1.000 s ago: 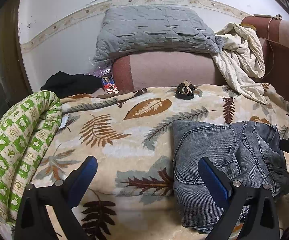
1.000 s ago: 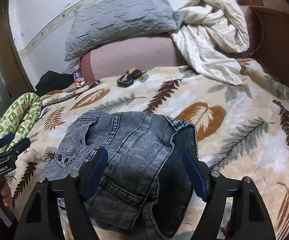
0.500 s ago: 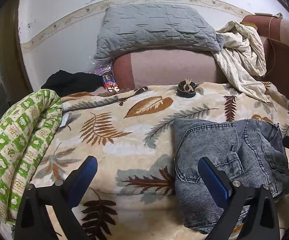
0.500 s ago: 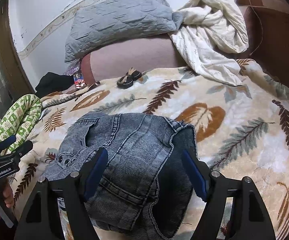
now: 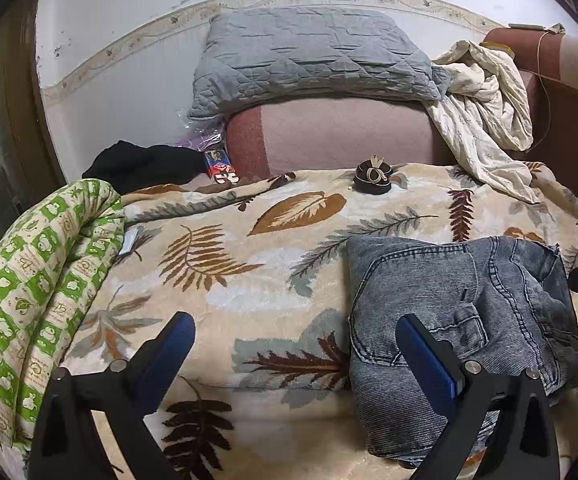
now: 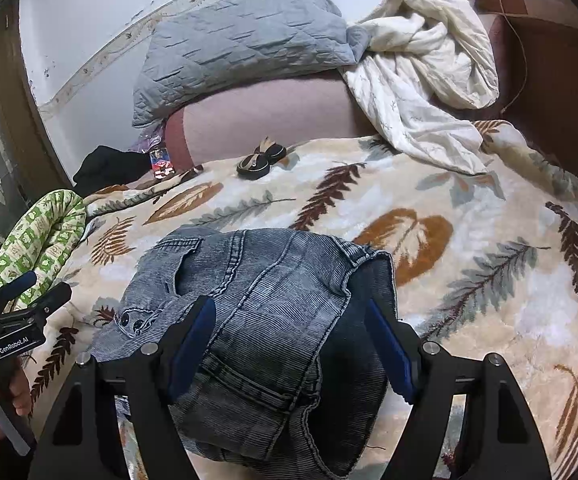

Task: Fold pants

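The grey-blue denim pants (image 5: 461,312) lie folded in a thick bundle on the leaf-print blanket (image 5: 249,264); in the right wrist view the pants (image 6: 265,300) fill the lower middle. My left gripper (image 5: 295,344) is open and empty, hovering over the blanket just left of the pants, its right finger over their left edge. My right gripper (image 6: 291,340) is open and empty, its jaws spread just above the bundle. The left gripper also shows at the left edge of the right wrist view (image 6: 29,292).
A green patterned quilt roll (image 5: 33,280) lies along the bed's left edge. A grey pillow (image 5: 309,60), a cream sheet (image 5: 485,108) and a pink cushion (image 5: 341,136) sit at the back. A small black item (image 5: 373,178) and black cloth (image 5: 145,162) lie behind.
Both grippers have drawn back slightly from the pants and stayed open. The pants have not moved.
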Motion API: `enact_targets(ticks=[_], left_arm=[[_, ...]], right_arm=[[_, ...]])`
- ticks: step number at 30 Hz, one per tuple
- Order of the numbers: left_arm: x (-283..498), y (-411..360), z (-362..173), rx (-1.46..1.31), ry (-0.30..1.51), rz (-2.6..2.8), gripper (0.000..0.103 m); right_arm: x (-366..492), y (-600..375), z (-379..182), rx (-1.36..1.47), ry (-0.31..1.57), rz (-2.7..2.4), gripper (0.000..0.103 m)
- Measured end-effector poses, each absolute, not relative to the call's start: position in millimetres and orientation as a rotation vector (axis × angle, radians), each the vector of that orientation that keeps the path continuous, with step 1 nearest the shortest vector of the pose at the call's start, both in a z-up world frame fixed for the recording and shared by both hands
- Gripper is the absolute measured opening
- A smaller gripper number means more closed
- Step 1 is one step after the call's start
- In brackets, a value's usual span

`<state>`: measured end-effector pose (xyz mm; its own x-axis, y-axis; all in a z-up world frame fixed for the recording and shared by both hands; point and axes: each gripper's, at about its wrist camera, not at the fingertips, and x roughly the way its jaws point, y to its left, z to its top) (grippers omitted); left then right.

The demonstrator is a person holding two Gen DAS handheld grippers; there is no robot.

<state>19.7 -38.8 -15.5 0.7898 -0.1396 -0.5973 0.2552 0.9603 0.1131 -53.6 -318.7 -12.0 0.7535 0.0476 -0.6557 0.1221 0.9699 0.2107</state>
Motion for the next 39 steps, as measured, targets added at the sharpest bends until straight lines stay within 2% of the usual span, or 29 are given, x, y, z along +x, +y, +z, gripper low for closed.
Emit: enact_targets(ticks=[39], left_arm=[[20.8, -39.6, -17.5, 0.195, 0.630, -0.210, 0.102]], right_arm=[[-54.1, -314.3, -11.6, 0.245, 0.718, -0.041, 0.077]])
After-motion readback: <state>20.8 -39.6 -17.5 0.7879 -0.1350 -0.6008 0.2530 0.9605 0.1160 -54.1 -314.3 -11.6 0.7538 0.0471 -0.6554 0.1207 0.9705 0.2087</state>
